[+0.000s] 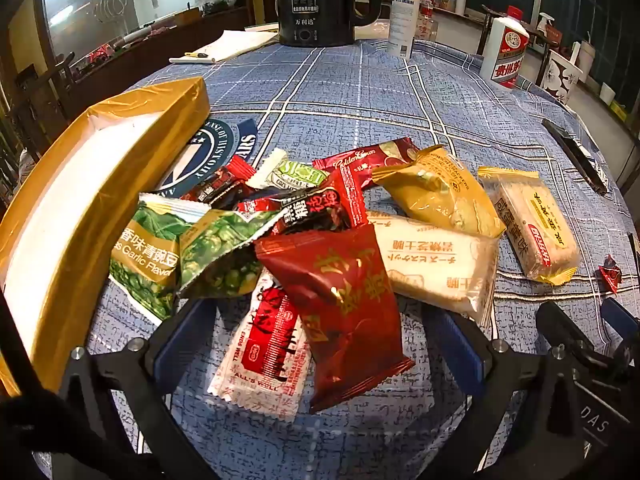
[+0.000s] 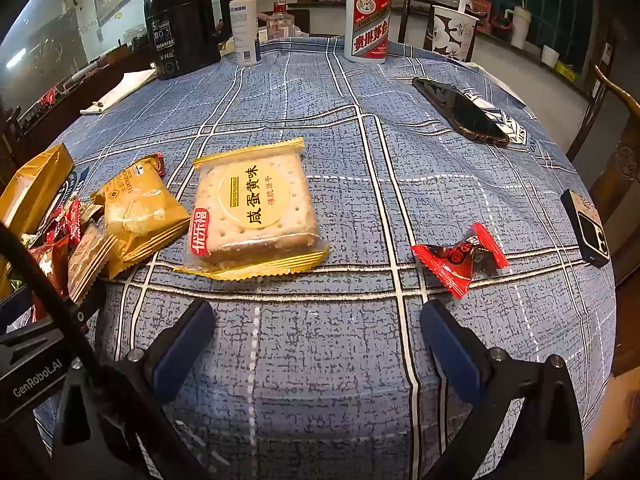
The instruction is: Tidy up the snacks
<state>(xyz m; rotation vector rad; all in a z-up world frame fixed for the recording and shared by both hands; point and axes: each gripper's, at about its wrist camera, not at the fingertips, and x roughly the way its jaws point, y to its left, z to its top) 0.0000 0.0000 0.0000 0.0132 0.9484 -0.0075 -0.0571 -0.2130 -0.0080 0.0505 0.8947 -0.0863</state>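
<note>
1. a pile of snack packs lies on the blue checked tablecloth point(image 1: 360, 92), just right of the gold box point(image 1: 100, 184).
2. the dark red snack pack point(image 1: 340, 308) lies on top at the near end of the pile, right between the two blue fingers point(image 1: 182, 340) of the left gripper point(image 1: 320, 344). the fingers are spread wide and hold nothing.
3. a white and red pack point(image 1: 264, 356) sticks out from under it. two green pea packs point(image 1: 176, 256) lie to its left, and a white cracker pack point(image 1: 436, 268) to its right.
4. the salted egg yolk cracker pack point(image 2: 252, 208) lies apart from the pile, ahead of the right gripper point(image 2: 318, 344) and a bit left. its fingers are wide apart too, with only cloth between them.
5. a small red candy point(image 2: 460, 258) lies alone, just ahead of the right finger point(image 2: 452, 352).
6. far back stand a black kettle point(image 2: 184, 20), a spray bottle point(image 2: 245, 20) and a white liquor bottle point(image 2: 368, 20). a black phone point(image 2: 460, 110) lies to the right.
</note>
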